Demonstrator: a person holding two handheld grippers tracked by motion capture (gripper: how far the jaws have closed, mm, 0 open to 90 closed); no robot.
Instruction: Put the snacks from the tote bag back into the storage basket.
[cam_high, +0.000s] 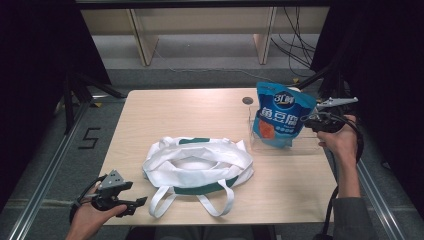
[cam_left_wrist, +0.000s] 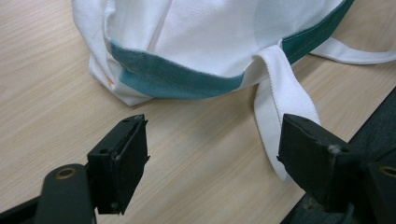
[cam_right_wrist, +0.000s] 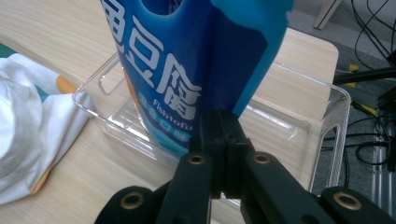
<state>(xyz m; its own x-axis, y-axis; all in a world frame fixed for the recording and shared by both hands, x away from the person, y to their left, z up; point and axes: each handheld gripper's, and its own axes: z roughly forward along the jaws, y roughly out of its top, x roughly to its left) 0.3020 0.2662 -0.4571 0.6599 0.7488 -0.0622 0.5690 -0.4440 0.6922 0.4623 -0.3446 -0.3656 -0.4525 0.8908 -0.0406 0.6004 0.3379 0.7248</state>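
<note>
Right now the right gripper (cam_right_wrist: 224, 135) pinches the blue snack bag's (cam_high: 280, 114) edge, frame right, lifting it from the clear bin (cam_high: 310, 145); the left gripper (cam_left_wrist: 210, 158) waits with jaws apart by the tote (cam_high: 197, 165).

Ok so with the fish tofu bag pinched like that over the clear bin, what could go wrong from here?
1. The right gripper is shut on just the edge of the blue fish tofu bag, so the bag might swing or slip out.
2. The bag hangs partly inside the clear plastic bin; dragging it sideways could tip or shove the light bin.
3. The white tote bag lies slumped, and the left gripper is open beside its strap, not holding it open.
</note>
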